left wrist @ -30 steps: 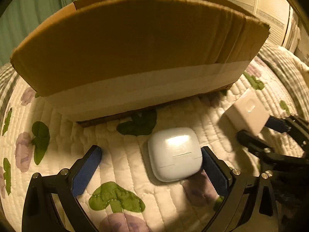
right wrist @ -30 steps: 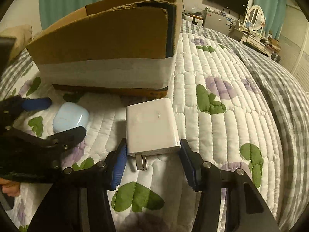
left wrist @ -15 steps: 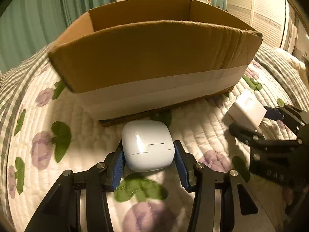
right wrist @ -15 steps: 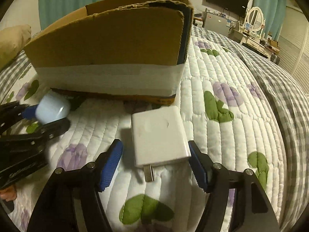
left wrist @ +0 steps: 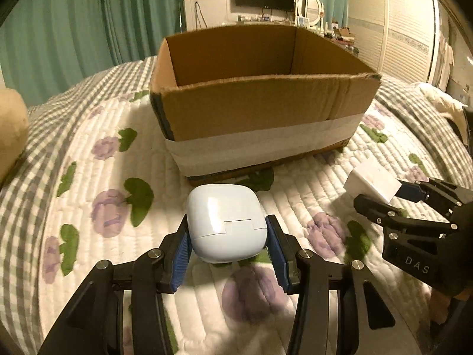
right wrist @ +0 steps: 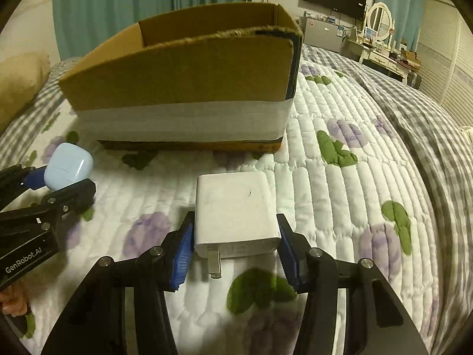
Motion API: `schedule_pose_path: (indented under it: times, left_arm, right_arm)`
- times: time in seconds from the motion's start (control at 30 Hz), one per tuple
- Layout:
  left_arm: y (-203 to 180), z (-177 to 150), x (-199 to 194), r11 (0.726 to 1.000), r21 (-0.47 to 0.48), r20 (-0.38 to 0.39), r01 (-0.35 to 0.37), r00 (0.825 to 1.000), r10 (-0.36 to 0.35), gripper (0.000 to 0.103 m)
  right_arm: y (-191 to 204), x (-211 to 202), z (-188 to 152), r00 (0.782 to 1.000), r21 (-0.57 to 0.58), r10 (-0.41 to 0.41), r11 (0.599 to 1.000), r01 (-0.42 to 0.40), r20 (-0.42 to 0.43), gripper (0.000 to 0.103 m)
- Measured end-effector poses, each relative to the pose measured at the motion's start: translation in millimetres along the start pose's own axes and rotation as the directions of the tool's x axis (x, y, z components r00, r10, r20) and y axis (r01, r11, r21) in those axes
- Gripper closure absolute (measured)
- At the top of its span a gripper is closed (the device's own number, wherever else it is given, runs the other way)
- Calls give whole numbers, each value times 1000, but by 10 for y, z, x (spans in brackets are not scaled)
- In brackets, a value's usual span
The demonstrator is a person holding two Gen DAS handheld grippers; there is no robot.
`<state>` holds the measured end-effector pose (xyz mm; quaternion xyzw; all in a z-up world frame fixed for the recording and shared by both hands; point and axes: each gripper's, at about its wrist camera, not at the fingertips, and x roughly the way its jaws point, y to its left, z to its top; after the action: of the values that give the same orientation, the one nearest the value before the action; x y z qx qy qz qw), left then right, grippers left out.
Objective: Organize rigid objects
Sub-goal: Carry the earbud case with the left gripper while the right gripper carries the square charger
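Observation:
My left gripper (left wrist: 227, 251) is shut on a pale blue earbud case (left wrist: 226, 222) and holds it above the quilt, in front of an open cardboard box (left wrist: 260, 109). My right gripper (right wrist: 235, 254) is shut on a white plug-in charger (right wrist: 235, 213), prongs pointing back at the camera, also lifted off the quilt. Each view shows the other gripper: the charger (left wrist: 369, 180) at the right of the left wrist view, the earbud case (right wrist: 69, 168) at the left of the right wrist view. The box (right wrist: 189, 82) stands just beyond both, with nothing showing in the part of its inside that I can see.
The box stands on a white quilt (left wrist: 88, 195) with purple flowers and green leaves, over a grey checked bedcover (right wrist: 428, 136). A tan pillow (right wrist: 20, 80) lies at the left. A dresser with a mirror (right wrist: 381, 20) and a TV stand at the far wall.
Both grippers closed on their objects and lifted them off the quilt. The box rim has dropped lower in both views, so its inside shows.

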<state>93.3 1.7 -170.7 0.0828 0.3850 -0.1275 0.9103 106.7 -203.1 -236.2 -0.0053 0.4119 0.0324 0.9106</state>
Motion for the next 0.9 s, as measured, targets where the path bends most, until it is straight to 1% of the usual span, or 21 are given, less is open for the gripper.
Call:
schedule_pose_path:
  times: [0.17,0.27,0.3,0.33,0.4,0.43,0.47,0.53,0.67,0.9]
  left_arm:
    - [54,-11,-246,1000,-9,34,1,999,-1,55]
    - [140,80,-394,1000,-18,57,6,998,-5,55]
    - [163,100,-447,1000,-21,66,8,998,-7,55]
    - [164,109,-509,1000,-23,76,10,997,-8,55]
    - [168,134,-644,999,-29,98,13,995,-10,55]
    - [168,155,-696,999,-31,107,15,994,-11,55]
    - [172,170,-742,999,-32,116,16,993,-12,55]
    - [165,187,-851,999,-35,134,17,991,-12,55]
    - [160,244,-1104,999,-40,187,26,982,-18,55]
    - [142,391,-1489,999,-28,271,26,963,-18,55]
  right_arm:
    - [-20,-231,-22,999,27,12,1000,-12,31,52]
    - [-16,-404,-48,999,30,12,999,-13,53,52]
    - [-23,-534,-40,997,26,9,1000,-11,73,52]
    - [-23,-534,-40,997,26,9,1000,-11,73,52]
    - [-13,-676,-47,996,21,5,1000,-7,92,52]
    - [30,-855,-84,993,16,1,1000,-3,115,52]
    - [30,-855,-84,993,16,1,1000,-3,115,52]
    - [44,-999,-89,991,7,-4,1000,4,137,52]
    - [109,-1260,-79,983,-13,-19,1000,22,183,52]
    - [205,-1684,-23,963,-18,-11,1000,17,270,52]
